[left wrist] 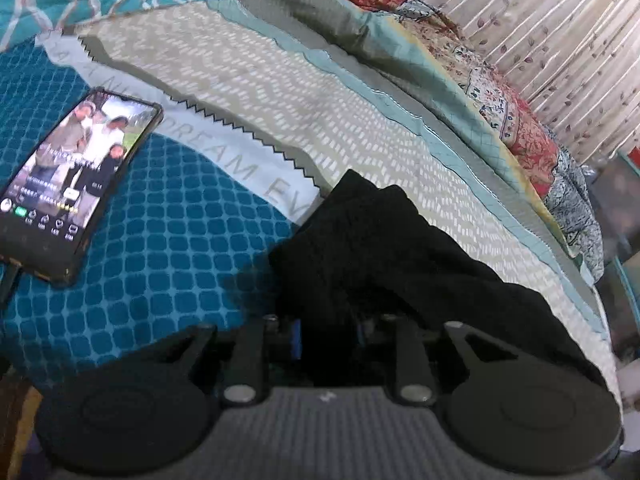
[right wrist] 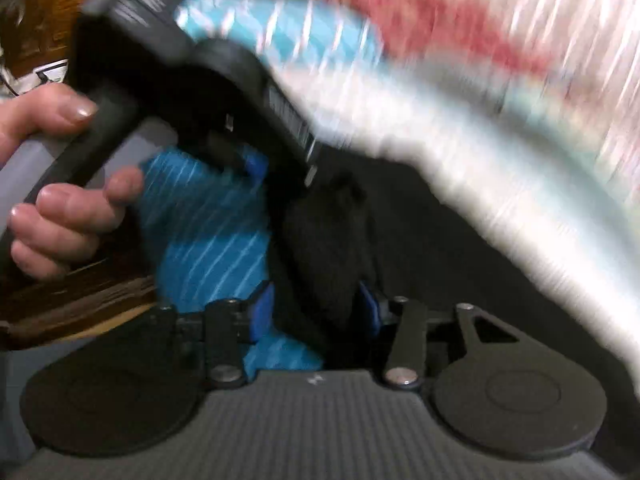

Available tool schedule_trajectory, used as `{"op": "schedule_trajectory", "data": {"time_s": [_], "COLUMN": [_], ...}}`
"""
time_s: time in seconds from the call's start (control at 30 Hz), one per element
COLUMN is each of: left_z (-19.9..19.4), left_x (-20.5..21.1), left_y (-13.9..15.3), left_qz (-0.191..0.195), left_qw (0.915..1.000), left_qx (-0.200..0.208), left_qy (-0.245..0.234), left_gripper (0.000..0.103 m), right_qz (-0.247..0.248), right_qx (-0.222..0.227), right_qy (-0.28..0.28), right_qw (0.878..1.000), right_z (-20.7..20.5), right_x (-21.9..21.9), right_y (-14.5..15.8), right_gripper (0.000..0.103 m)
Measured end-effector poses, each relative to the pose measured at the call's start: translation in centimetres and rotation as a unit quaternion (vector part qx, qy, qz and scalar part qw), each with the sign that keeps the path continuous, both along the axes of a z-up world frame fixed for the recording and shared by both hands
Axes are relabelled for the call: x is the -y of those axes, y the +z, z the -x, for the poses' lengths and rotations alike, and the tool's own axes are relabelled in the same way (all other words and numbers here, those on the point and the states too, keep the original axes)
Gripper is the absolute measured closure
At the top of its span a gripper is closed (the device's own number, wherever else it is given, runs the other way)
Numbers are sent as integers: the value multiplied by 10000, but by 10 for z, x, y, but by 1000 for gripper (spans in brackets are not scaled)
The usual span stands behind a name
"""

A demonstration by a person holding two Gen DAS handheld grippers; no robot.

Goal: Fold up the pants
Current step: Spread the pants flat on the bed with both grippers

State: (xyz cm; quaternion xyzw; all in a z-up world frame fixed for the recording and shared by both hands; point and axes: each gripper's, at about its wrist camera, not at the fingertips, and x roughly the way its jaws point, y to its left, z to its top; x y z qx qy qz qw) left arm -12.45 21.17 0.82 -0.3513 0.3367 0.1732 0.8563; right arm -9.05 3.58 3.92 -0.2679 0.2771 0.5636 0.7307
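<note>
Black pants (left wrist: 400, 264) lie bunched on the bed, on the white-patterned sheet (left wrist: 256, 92) where it meets the teal checked cover (left wrist: 160, 248), toward the near edge of the bed.

Left hand-held gripper (left wrist: 328, 328): jaws drawn close together with the black fabric bunched between the blue pads; clenched on the pants. A person's hand (right wrist: 60, 208) holds its handle, seen at the left of the right wrist view.

Right hand-held gripper (right wrist: 316, 316): jaws stand apart, blue pads visible on either side of a fold of the black fabric, which passes between them. The pads do not appear to press on it; released. That view is heavily blurred, so contact at the right pad cannot be fully confirmed.

A phone (left wrist: 68, 184) with a lit screen lies on the teal cover toward the bed's left side, well apart from the pants. Folded bedding (left wrist: 500, 92) is stacked along the far edge, before a leaf-print curtain (left wrist: 540, 32).
</note>
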Motion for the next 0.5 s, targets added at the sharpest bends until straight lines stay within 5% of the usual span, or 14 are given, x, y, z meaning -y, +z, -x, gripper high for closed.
{"op": "schedule_trajectory", "data": {"time_s": [0.13, 0.23, 0.37, 0.5], "left_z": [14, 38, 44, 7], "left_x": [-2, -4, -1, 31], "left_y": [30, 53, 83, 103], "left_qz": [128, -184, -411, -659], "left_qw": [9997, 9974, 9927, 9906], "left_qx": [228, 620, 1017, 1182], "left_qy": [41, 321, 506, -201], "left_gripper": [56, 46, 46, 46], "right_qz": [-279, -754, -1108, -1129], "right_qx": [129, 60, -50, -357], "right_qy": [93, -198, -1227, -2311], "right_qw": [9995, 9969, 9862, 9657], "right_z": [0, -19, -42, -75], "right_x": [12, 42, 93, 137], "right_y": [16, 34, 37, 26], "right_gripper": [54, 54, 54, 55]}}
